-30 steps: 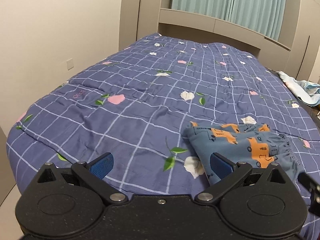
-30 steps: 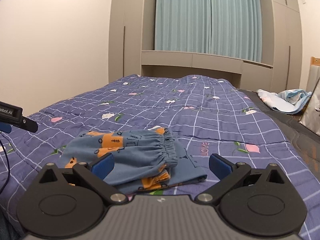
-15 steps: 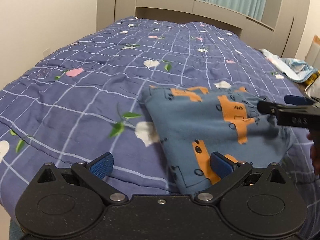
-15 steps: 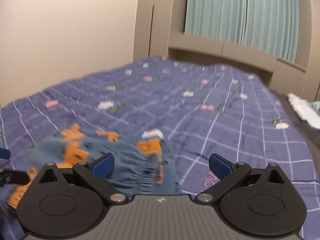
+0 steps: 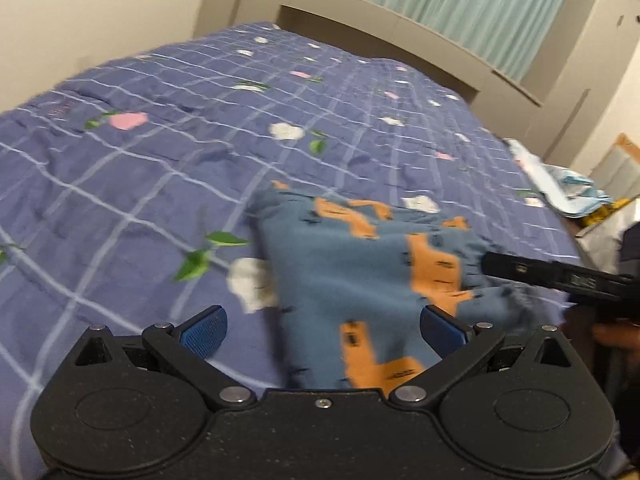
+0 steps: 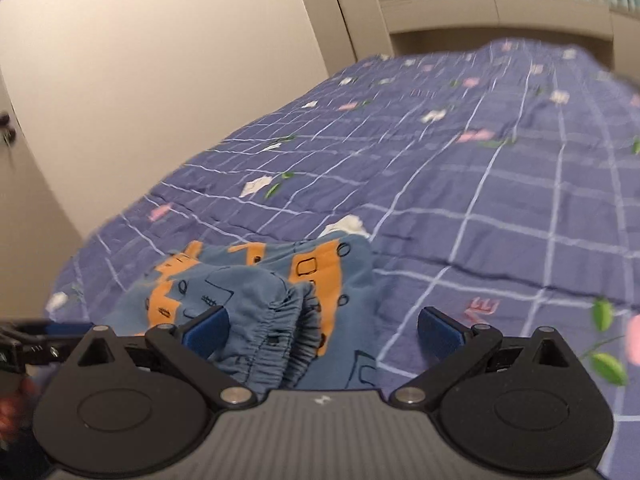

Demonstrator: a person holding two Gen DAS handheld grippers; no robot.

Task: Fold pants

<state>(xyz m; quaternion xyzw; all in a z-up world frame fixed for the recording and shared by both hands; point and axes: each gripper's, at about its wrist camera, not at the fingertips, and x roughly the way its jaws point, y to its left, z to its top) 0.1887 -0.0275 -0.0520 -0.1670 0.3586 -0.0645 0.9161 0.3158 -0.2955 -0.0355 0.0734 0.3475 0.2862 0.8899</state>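
Pants (image 5: 360, 280) lie bunched on bed (image 5: 160, 168), lower centre. Left gripper (image 5: 322, 326) and right gripper (image 6: 322, 326) both spread wide, empty, poised over them, likely to take hold.

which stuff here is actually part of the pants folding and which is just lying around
Part of the job:
blue pants with orange print, bunched on the quilt
left gripper, open
right gripper, open

Just lying about:
purple flowered quilt under the pants
light blue cloth at the bed's far right edge
teal curtains behind the bed
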